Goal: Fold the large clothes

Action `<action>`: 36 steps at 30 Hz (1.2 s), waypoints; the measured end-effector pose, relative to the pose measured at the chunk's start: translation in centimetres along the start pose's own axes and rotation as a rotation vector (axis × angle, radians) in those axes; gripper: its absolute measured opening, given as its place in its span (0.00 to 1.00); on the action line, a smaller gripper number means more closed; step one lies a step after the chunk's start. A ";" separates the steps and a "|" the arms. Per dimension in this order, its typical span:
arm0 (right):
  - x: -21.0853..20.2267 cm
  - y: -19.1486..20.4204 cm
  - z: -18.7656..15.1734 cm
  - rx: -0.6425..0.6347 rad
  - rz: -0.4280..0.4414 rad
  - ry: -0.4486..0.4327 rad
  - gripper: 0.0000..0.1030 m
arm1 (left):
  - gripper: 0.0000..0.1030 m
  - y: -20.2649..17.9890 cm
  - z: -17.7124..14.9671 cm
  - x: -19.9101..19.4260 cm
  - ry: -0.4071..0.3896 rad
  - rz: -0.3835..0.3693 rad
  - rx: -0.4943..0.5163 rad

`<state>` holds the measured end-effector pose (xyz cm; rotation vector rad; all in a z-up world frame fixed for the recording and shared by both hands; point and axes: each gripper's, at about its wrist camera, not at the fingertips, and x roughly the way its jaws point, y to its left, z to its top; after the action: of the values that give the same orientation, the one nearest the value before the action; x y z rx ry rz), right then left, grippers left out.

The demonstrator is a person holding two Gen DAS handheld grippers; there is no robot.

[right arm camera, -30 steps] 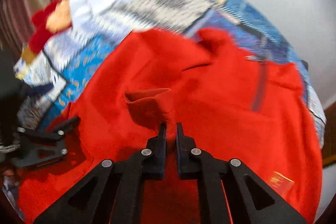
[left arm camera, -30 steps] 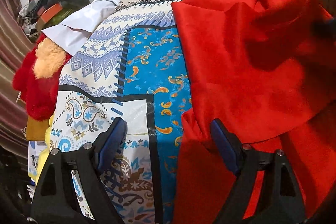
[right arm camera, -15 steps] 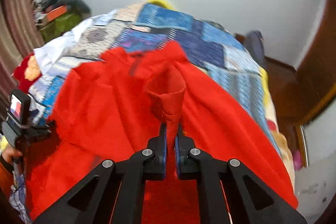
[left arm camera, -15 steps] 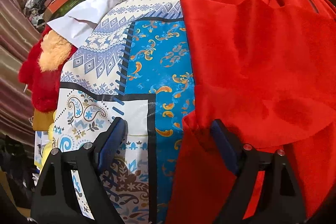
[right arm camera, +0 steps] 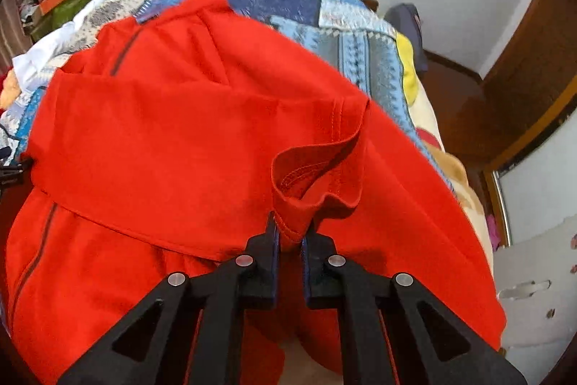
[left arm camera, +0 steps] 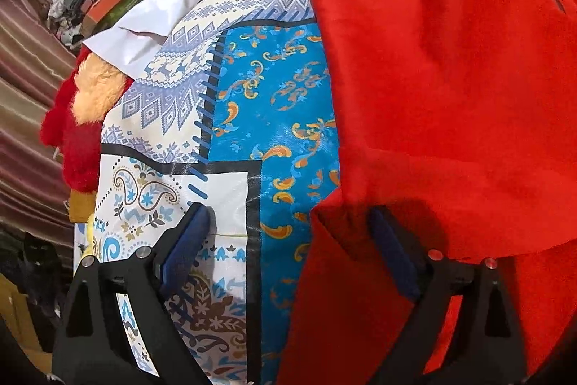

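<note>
Right gripper pinches a cuffed sleeve end of the red garment; jaws nearly shut on a thin bite near the hem. Left gripper stands wide, holding nothing, at the garment's left edge on the patterned bedspread. Risks: sleeve may slip out; one-sided pull may skew the fold or bunch the bedspread.
</note>
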<state>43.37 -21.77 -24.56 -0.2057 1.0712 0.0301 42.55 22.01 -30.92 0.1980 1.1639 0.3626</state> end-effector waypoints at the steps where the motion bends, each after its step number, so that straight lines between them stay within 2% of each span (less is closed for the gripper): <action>1: 0.2 -0.1 0.0 0.000 -0.006 0.005 0.05 | 0.89 -0.1 0.0 0.0 0.001 0.002 -0.005; 3: 0.4 0.0 0.3 -0.011 -0.036 0.007 0.08 | 0.89 -0.1 0.1 0.0 0.007 -0.002 -0.017; 6: 0.3 0.3 0.2 -0.053 -0.144 -0.010 0.17 | 0.89 0.0 0.2 0.0 0.016 -0.005 -0.025; 7: 0.4 0.2 0.2 -0.059 -0.171 -0.011 0.30 | 0.89 0.0 0.2 0.0 0.017 -0.003 -0.024; 8: 0.3 0.0 0.1 -0.065 -0.223 -0.019 0.50 | 0.89 0.0 0.2 0.0 0.016 -0.001 -0.022; 10: 0.2 -0.9 -0.1 -0.061 -0.253 -0.038 0.70 | 0.89 0.0 0.3 -0.1 0.017 0.002 -0.022; 13: -0.6 -3.4 -0.5 -0.003 -0.198 -0.028 0.71 | 0.89 0.0 0.5 -0.4 0.017 0.001 -0.023; 15: -2.0 -5.2 -0.8 0.048 -0.194 -0.040 0.72 | 0.88 0.3 0.7 -1.2 0.018 -0.011 -0.033; 17: -4.2 -7.2 -1.4 0.097 -0.155 -0.070 0.72 | 0.86 1.0 1.0 -2.5 0.006 -0.056 -0.068; 19: -6.2 -9.3 -2.2 0.147 -0.100 -0.092 0.74 | 0.86 1.6 1.5 -4.4 -0.033 -0.092 -0.109; 20: -7.4 -10.5 -2.5 0.182 -0.075 -0.101 0.78 | 0.86 1.8 1.9 -6.1 -0.069 -0.100 -0.121; 23: -9.8 -14.1 -4.1 0.285 -0.035 -0.111 0.87 | 0.86 0.9 3.1 -9.7 -0.140 -0.104 -0.098; 26: -11.2 -16.8 -5.9 0.356 -0.024 -0.096 0.89 | 0.86 -1.3 4.2 -13.3 -0.191 -0.163 -0.062; 29: -11.4 -19.0 -8.3 0.424 -0.001 -0.063 0.89 | 0.87 -4.8 4.9 -15.9 -0.221 -0.256 -0.009; 34: -9.3 -22.2 -13.4 0.570 0.104 0.048 0.89 | 0.90 -12.1 5.3 -17.3 -0.192 -0.436 0.062; 36: -8.0 -23.1 -14.8 0.627 0.138 0.082 0.89 | 0.90 -14.5 5.7 -17.0 -0.164 -0.477 0.081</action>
<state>29.51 -46.47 -20.90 0.4353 1.1254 -0.1905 44.43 2.35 -19.02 0.0159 1.0257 -0.1201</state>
